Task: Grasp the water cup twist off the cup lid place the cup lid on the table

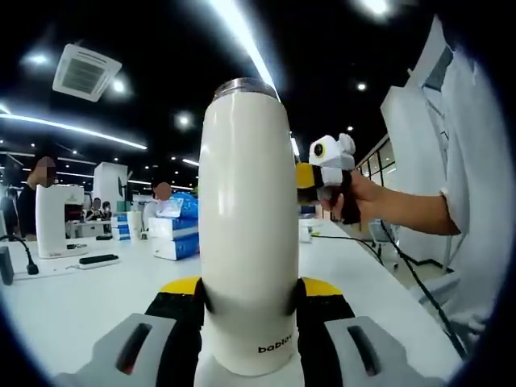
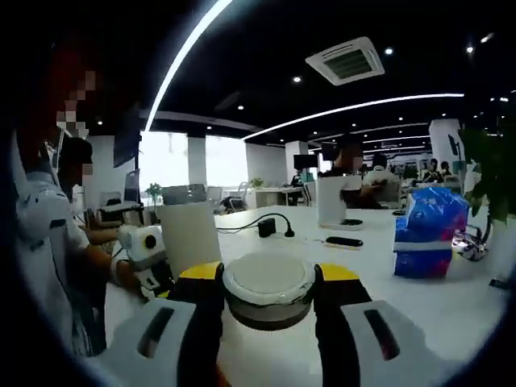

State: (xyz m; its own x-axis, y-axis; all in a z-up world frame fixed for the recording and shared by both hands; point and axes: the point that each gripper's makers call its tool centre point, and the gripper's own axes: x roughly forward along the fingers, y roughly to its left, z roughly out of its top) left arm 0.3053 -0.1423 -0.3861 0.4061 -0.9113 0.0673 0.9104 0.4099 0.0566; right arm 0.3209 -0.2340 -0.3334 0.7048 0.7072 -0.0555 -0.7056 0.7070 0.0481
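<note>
The white cup (image 1: 246, 234) reads "boblov" low on its side. The left hand-held gripper (image 1: 248, 302) is clamped around its base, holding it upright above the counter (image 1: 72, 302). The right hand-held gripper (image 2: 268, 294) grips the removed lid (image 2: 268, 288) between its closed-in jaws, beside the cup.

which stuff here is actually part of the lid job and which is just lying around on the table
Part of the job:
- water cup, lid off, clamped in the left gripper
- cup lid, clamped in the right gripper
- table, where the lid goes

Just lying about:
- blue packs
- black cable
- dark flat device
- white appliance
</note>
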